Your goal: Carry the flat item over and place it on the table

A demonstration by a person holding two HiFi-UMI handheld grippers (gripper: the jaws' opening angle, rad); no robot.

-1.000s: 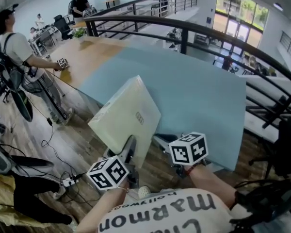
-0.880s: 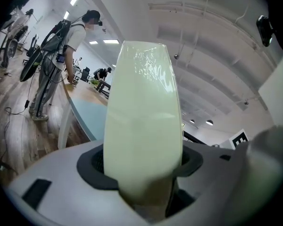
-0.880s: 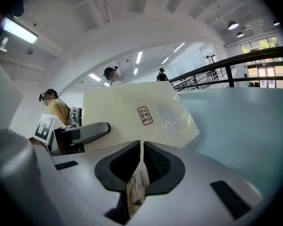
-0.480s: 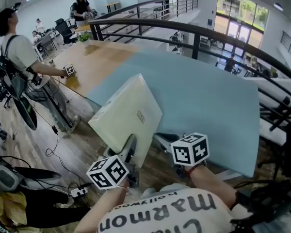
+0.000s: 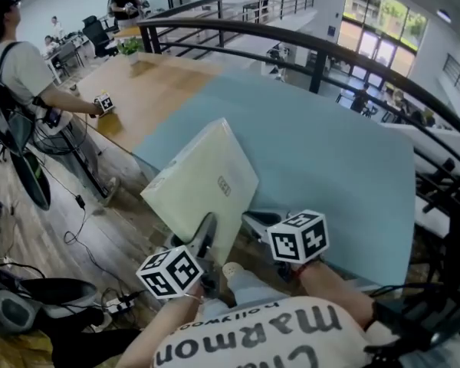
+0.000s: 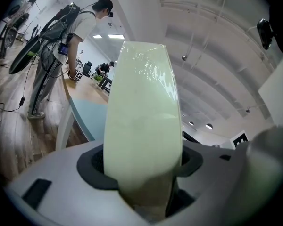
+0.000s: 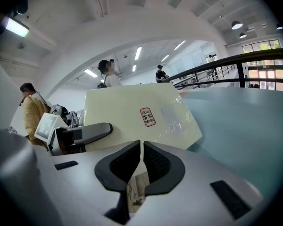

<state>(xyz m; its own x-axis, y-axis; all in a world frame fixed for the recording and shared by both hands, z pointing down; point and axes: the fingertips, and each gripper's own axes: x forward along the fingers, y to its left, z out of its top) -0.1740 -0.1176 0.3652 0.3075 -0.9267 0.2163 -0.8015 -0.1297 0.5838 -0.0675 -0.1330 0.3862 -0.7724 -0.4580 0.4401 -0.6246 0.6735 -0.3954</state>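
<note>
Cream-coloured and wrapped in glossy, slightly crinkled film, the flat rectangular box [image 5: 203, 176] stood tilted on edge in the air. Its upper corner lay over the near edge of the pale blue, matte counter [image 5: 330, 159], and its lower part hung above the wooden plank floor [image 5: 84, 228]. A small red stamp [image 5: 223, 185] marked its broad, smooth face. The left tongs [image 5: 205, 240] gripped the box by its lower edge, with dark ribbed pads [image 6: 92, 161] pressed against both faces. The right tongs [image 5: 254, 222] hovered just beside the box's lower right corner, their dark pads closed to a thin slit with nothing seen between them. A black metal railing [image 5: 315, 69] curved along the counter's far side.
</note>
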